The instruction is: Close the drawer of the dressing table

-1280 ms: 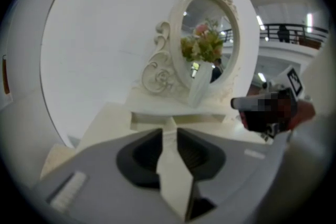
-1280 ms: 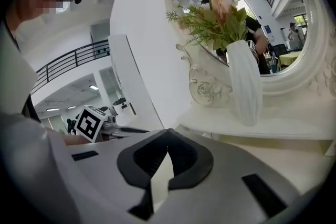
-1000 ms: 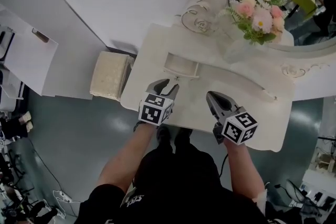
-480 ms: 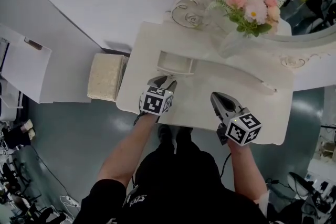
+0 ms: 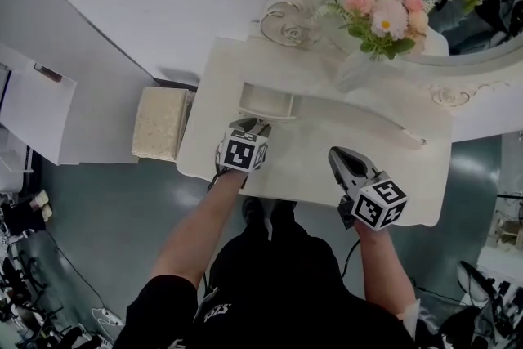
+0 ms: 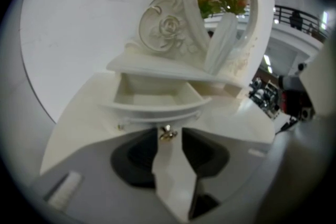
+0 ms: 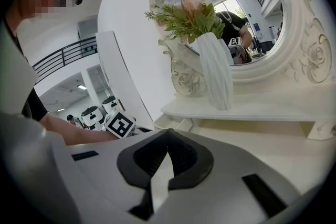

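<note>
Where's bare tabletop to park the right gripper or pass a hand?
Bare tabletop lies between the open drawer and the right gripper, and right of it. Crowded: drawer front at the left gripper, shelf around the vase.

Drawer knob [image 6: 167, 133] blurred, shape unclear; mirror [image 5: 466, 29] cut off at top edge.

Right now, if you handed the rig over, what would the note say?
Left tongs: open, have just been closing slightly. The drawer knob sits between the tips, not gripped.
Right tongs: shut, empty, over the dressing table top.
Drawer: pulled out, nothing visible inside.
Done: left lined up on the knob.
Left: push the drawer shut.
</note>
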